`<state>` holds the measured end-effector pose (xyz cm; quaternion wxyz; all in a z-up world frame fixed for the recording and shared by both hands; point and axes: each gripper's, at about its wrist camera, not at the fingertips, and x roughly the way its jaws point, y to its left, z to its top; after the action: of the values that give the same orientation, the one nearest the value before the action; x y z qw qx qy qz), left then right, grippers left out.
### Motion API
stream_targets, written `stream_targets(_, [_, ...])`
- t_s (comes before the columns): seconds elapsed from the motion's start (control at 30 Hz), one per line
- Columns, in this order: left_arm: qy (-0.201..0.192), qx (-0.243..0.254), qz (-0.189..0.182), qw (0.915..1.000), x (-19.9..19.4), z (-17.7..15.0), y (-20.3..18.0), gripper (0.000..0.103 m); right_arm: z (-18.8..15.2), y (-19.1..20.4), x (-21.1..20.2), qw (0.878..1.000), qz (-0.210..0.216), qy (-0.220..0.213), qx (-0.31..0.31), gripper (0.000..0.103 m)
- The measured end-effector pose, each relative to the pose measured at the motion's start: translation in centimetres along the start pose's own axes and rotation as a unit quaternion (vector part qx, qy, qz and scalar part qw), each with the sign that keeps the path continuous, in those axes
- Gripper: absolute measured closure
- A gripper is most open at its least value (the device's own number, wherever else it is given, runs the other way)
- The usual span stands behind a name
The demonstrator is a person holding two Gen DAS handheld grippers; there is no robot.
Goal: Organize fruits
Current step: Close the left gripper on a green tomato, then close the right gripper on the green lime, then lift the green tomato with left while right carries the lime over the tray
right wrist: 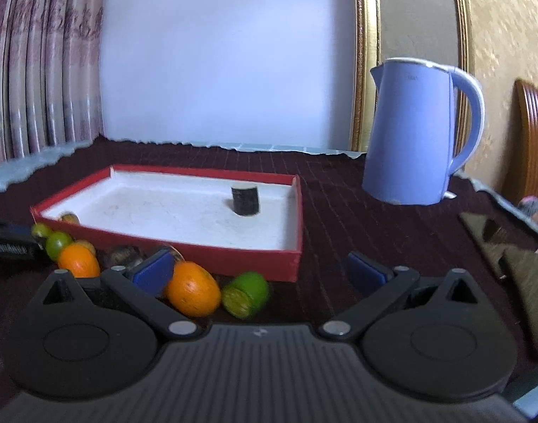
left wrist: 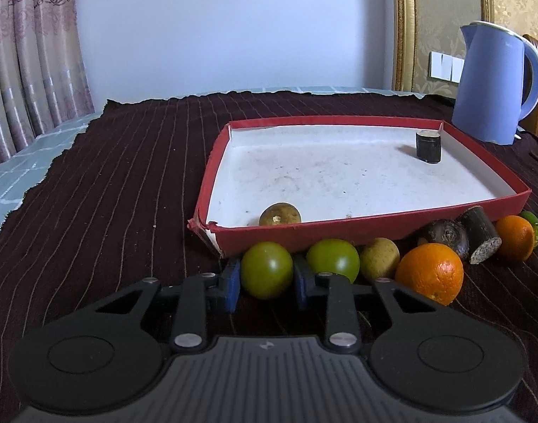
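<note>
A red tray with a white floor holds a brown round fruit at its near edge and a dark cut cylinder at the far right. A row of fruit lies along the tray's front. My left gripper has its blue pads on both sides of a green fruit, touching it. Beside it lie another green fruit, a tan fruit, an orange and a dark cylinder piece. My right gripper is wide open and empty, above an orange and a green cut fruit.
A blue electric kettle stands right of the tray on the dark striped cloth. Folded dark cloth pieces lie at the far right. The cloth's edge and a pale tabletop show at the left.
</note>
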<state>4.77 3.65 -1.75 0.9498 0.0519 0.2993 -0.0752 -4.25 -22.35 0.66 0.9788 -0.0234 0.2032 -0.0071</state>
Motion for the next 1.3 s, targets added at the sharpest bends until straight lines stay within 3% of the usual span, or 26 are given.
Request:
stream_targets(0.17, [-0.006, 0.002, 0.002, 1.0, -0.3, -0.2, 0.0, 0.074, -0.3, -0.7, 0.0, 1.0, 0.001, 0.02, -0.014, 0.015])
stream_targets(0.3, [-0.005, -0.003, -0.002, 1.0, -0.2, -0.2, 0.3, 0.074, -0.4, -0.7, 0.9, 0.999, 0.012, 0.045, -0.027, 0.037])
stream_targets(0.5, [-0.006, 0.002, 0.001, 1.0, -0.2, -0.2, 0.2, 0.074, -0.4, 0.2, 2.3, 0.995, 0.034, 0.073, -0.067, 0.052])
stream_targets(0.57, [-0.006, 0.003, 0.002, 1.0, -0.2, -0.2, 0.1, 0.074, 0.1, 0.2, 2.6, 0.993, 0.046, 0.077, -0.074, 0.058])
stream_targets(0.77, [-0.008, 0.009, 0.005, 0.9999, -0.2, -0.3, -0.1, 0.073, 0.9, -1.3, 4.4, 0.986, 0.107, 0.107, -0.071, 0.059])
stream_targets(0.9, [-0.009, 0.008, 0.003, 0.9999, -0.2, -0.3, 0.0, 0.074, 0.6, -1.7, 4.4, 0.983, 0.139, 0.108, -0.047, 0.08])
stream_targets(1.1, [-0.015, -0.001, 0.0, 0.9999, -0.5, -0.4, 0.4, 0.073, 0.0, -0.4, 2.7, 0.993, 0.082, 0.076, -0.036, 0.08])
stream_targets(1.3, [-0.021, -0.007, -0.005, 0.9998, -1.3, -0.6, 0.6, 0.073, 0.7, -0.3, 0.8, 0.998, 0.052, 0.04, -0.012, 0.08])
